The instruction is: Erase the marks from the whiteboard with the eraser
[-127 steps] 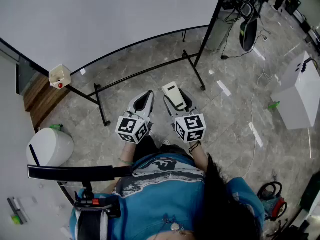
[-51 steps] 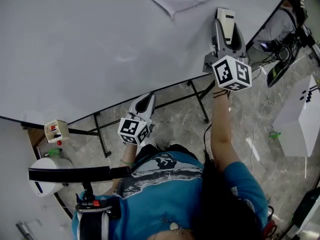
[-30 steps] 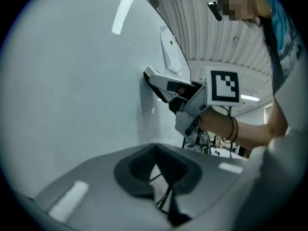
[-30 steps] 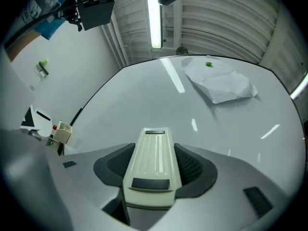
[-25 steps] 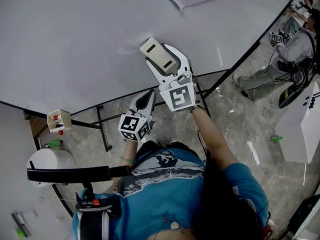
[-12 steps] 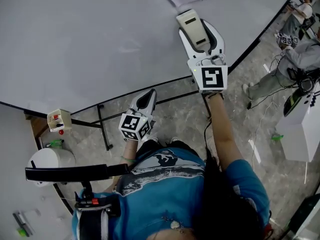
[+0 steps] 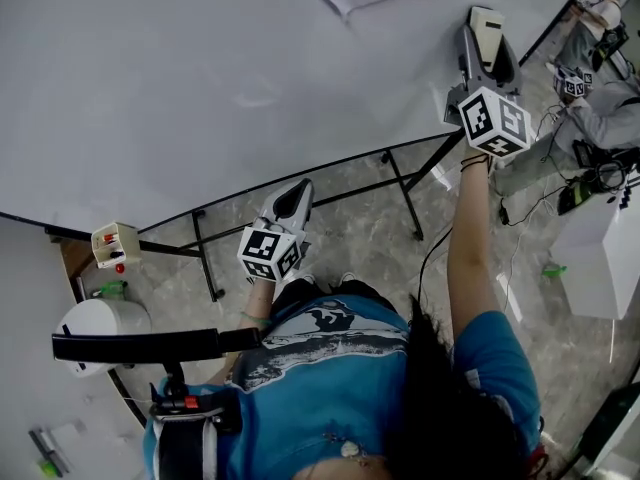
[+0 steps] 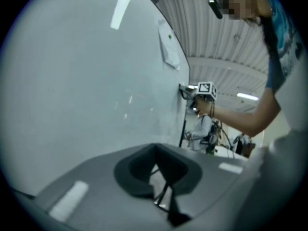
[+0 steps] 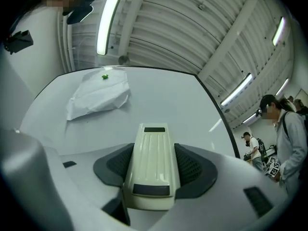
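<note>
Right claw [image 7: 487, 48] clamped on cream ribbed plastic eraser [image 9: 152, 158], pads gripping both long sides. Eraser's long axis runs along claw, pointing away from person, near right edge of big white whiteboard [image 7: 200, 88]. R arm stretched nearly straight. Left claw [image 7: 293, 198] closed, empty, low by waist.

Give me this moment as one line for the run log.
right gripper: shut on eraser | eraser: at right edge of whiteboard | left gripper: shut, empty, held low | faint marks: mid-board

Cream ribbed eraser [image 9: 151, 165], clamped lengthwise in the right claw [image 7: 486, 48] — against the large white whiteboard [image 7: 180, 88], near its right edge
</note>
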### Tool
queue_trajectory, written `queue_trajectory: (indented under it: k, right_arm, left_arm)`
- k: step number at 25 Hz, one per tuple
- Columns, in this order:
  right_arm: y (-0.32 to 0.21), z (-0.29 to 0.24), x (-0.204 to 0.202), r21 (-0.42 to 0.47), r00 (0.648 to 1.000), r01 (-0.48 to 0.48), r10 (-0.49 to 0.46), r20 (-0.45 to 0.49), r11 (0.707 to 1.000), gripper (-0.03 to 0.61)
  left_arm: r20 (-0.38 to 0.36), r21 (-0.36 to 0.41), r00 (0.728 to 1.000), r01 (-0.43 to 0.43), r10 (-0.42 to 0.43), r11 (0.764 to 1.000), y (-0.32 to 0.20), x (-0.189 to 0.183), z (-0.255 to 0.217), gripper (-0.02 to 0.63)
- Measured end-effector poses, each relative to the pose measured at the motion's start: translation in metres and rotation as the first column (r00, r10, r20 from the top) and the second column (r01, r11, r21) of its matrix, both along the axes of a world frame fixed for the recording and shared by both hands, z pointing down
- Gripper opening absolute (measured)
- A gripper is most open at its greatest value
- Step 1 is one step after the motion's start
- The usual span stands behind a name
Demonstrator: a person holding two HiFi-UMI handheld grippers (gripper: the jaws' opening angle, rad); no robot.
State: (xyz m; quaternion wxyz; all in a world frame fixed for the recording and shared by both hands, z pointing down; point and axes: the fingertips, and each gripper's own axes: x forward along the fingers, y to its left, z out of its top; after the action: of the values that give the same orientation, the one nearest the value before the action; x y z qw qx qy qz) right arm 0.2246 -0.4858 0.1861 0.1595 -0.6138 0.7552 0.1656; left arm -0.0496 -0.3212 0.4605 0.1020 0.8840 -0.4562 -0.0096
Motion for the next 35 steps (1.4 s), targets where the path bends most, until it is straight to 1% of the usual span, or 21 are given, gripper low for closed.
queue_trajectory:
  k: [5, 9, 13, 15, 18, 21, 24, 27, 29, 30, 32, 33, 35]
  right_arm:
    - [0.0, 0.0, 0.004, -0.004, 0.999, 0.004, -0.003, 0.038, 1.0, 0.262]
    - [0.0, 0.001, 0.005, -0.004, 0.995, 0.017, -0.016, 0.095, 1.0, 0.262]
    - [0.003, 0.0, 0.0, 0.002, 0.995, 0.025, -0.025, 0.102, 1.0, 0.262]
    - [0.007, 0.002, -0.013, 0.008, 0.996, 0.038, -0.038, 0.081, 0.999, 0.262]
    - [0.016, 0.008, -0.042, 0.018, 0.998, 0.058, -0.058, 0.035, 0.998, 0.262]
    - [0.027, 0.017, -0.083, 0.028, 0.995, 0.09, -0.089, -0.048, 0.996, 0.262]
    - [0.041, 0.028, -0.129, 0.032, 0.982, 0.139, -0.134, -0.136, 0.99, 0.262]
    - [0.055, 0.044, -0.17, 0.033, 0.957, 0.18, -0.168, -0.237, 0.983, 0.262]
    - [0.065, 0.058, -0.2, 0.032, 0.927, 0.227, -0.206, -0.313, 0.973, 0.262]
    - [0.07, 0.068, -0.216, 0.017, 0.906, 0.251, -0.229, -0.355, 0.968, 0.262]
    - [0.08, 0.096, -0.249, -0.053, 0.855, 0.289, -0.282, -0.434, 0.956, 0.262]
    - [0.085, 0.11, -0.266, -0.091, 0.831, 0.304, -0.31, -0.462, 0.948, 0.262]
    - [0.094, 0.135, -0.293, -0.138, 0.795, 0.329, -0.353, -0.493, 0.934, 0.262]
  left_arm:
    - [0.001, -0.004, 1.0, -0.008, 0.008, 1.0, 0.0, 0.002, -0.001, 0.005]
    - [0.001, -0.009, 1.0, -0.002, 0.002, 1.0, -0.001, 0.001, 0.0, 0.005]
    - [0.0, -0.01, 1.0, 0.007, -0.007, 1.0, -0.003, -0.001, 0.001, 0.003]
    - [0.002, -0.011, 1.0, 0.009, -0.009, 1.0, -0.004, -0.001, 0.001, 0.005]
    - [0.002, -0.016, 1.0, 0.012, -0.012, 1.0, -0.004, -0.003, 0.002, 0.005]
    - [-0.002, -0.015, 1.0, 0.017, -0.017, 1.0, -0.005, -0.006, 0.003, 0.005]
    - [-0.002, -0.014, 1.0, 0.02, -0.02, 1.0, -0.005, -0.009, 0.004, 0.005]
    - [0.001, -0.012, 1.0, 0.023, -0.023, 1.0, -0.005, -0.008, 0.001, 0.003]
    - [0.001, -0.012, 1.0, 0.029, -0.029, 1.0, -0.005, -0.01, 0.002, 0.005]
    - [0.0, -0.013, 0.999, 0.032, -0.032, 0.999, -0.006, -0.011, 0.002, 0.005]
    - [-0.003, -0.015, 0.999, 0.038, -0.038, 0.999, -0.006, -0.015, 0.004, 0.005]
    - [-0.005, -0.017, 0.999, 0.041, -0.041, 0.999, -0.005, -0.017, 0.004, 0.005]
    - [-0.007, -0.021, 0.999, 0.044, -0.044, 0.999, -0.005, -0.021, 0.007, 0.005]
